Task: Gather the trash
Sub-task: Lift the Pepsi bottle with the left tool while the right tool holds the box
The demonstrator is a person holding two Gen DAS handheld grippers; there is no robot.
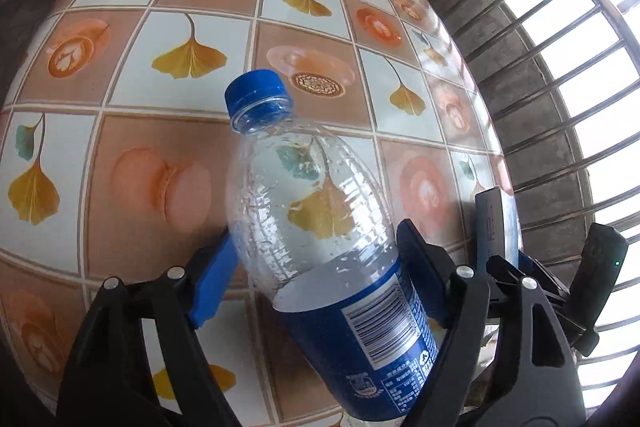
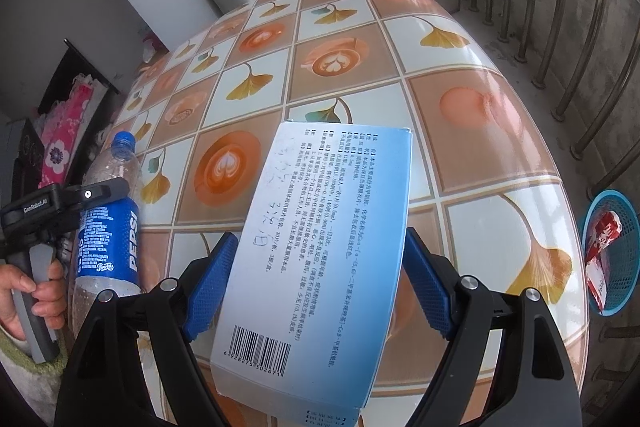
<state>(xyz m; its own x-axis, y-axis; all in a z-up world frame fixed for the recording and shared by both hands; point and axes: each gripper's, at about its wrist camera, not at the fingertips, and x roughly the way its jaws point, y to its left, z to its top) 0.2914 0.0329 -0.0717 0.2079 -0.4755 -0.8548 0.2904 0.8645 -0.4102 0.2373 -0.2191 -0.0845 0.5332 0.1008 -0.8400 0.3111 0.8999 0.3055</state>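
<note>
Over the table (image 2: 472,115) with its shiny cloth of leaf and coffee-cup squares, both claws were busy with trash. Low in the middle of the left wrist picture, the left claw (image 1: 316,275) had its blue pads on either side of a clear plastic bottle with a blue cap and a blue label (image 1: 320,227). The pads sat right at the bottle's sides, so it looked clamped, and the tilted bottle seemed to be up off the table. Low in the middle of the right wrist picture, the right claw (image 2: 316,283) was clamped on a flat pale blue cardboard box with small print and a barcode (image 2: 320,239).

So the picking-up step looked done for both things. I think the next step was to carry them to the round blue plastic basket (image 2: 624,211) at the right edge of the right wrist picture. It stood on the floor beyond the table's edge, and a red and white wrapper (image 2: 600,259) already lay in it.

That move called for a swing out past the table's right edge and then down. Grey metal bars (image 2: 560,7) ran close behind the table and near the basket, so room there was tight. The table top itself was bare and wide. The two claws were near each other, so the box should go first, I think.
</note>
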